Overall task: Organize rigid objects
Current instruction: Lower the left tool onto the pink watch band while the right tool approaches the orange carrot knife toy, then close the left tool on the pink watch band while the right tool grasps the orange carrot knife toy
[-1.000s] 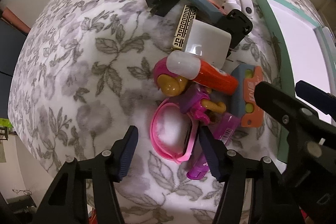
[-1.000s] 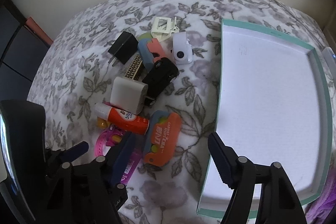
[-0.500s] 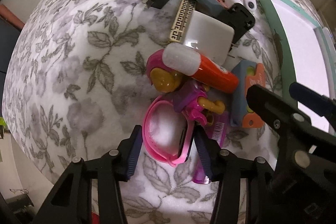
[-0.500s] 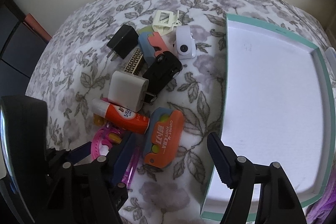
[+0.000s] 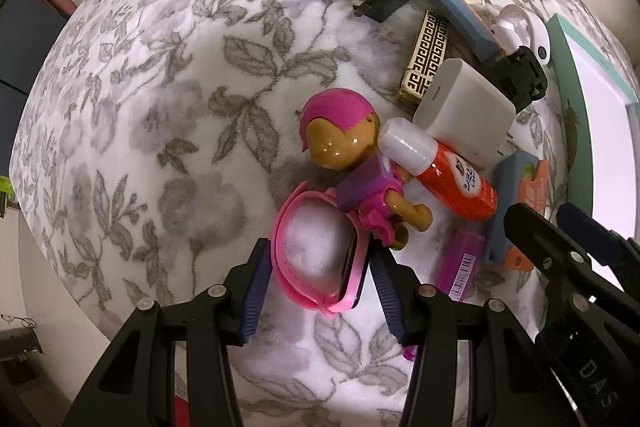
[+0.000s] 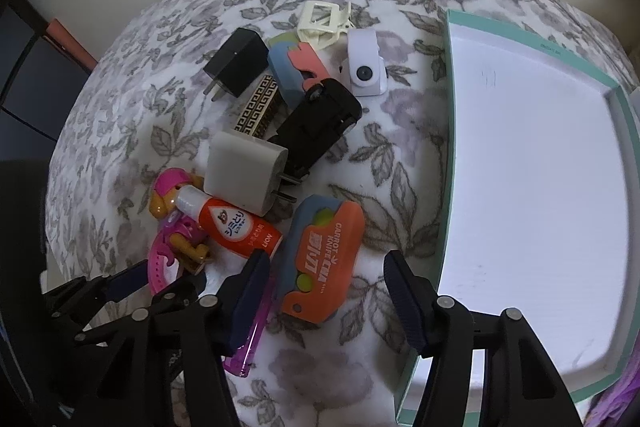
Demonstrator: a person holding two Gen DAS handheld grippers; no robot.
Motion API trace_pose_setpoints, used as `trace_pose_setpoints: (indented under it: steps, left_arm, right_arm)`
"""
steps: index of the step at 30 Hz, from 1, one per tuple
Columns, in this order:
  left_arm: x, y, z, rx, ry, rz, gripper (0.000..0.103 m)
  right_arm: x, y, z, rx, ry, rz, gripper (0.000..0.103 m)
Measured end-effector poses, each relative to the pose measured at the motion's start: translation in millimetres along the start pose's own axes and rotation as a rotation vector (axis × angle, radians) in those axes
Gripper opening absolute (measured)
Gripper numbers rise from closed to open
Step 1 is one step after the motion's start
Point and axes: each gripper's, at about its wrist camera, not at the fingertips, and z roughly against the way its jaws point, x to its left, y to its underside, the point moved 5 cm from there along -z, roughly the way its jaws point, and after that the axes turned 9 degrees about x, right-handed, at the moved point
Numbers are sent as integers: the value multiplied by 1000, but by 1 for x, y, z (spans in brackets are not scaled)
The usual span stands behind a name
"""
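Observation:
My left gripper (image 5: 320,291) is open, its fingers on either side of a pink wristwatch (image 5: 316,255) that lies on the floral cloth. A toy figure with a pink cap (image 5: 344,147) lies partly on the watch. My right gripper (image 6: 326,299) is open just above an orange and blue carrot knife toy (image 6: 324,255). An orange stain-remover bottle (image 6: 232,223) and a white charger (image 6: 244,175) lie next to it. A purple flat item (image 6: 250,343) lies under the right gripper's left finger (image 6: 248,291).
A teal-rimmed white tray (image 6: 448,155) stands empty on the right. Further back lie a black plug (image 6: 236,67), a gold patterned bar (image 6: 256,107), a black car toy (image 6: 320,123), a white camera (image 6: 366,65) and a cream clip (image 6: 322,21).
My left gripper has moved forward and lower, so its fingers now straddle the pink watch. My right gripper has moved closer over the carrot knife toy.

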Motion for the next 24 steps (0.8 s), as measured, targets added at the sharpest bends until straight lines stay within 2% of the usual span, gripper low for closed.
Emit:
trace_pose_setpoints:
  steps: [3,5,13,19,24]
  left_arm:
    - [18,1,0,-2,14,21,52]
    - [27,1,2,-6,-8,37,52]
    - [36,-5,0,-2,-9,49,53]
    - [34,-8,-2,3,-7,55,53]
    - [34,-9,-4,0,-10,59,54]
  right_arm:
    - [0,0,-5,14,14,4,60]
    - [1,0,-10,23,19,10,60]
    - [3,-3,-14,19,40,22,60]
    - [18,-7,-26,7,159,98,60]
    - [21,-10,-29,-8,172,107,59]
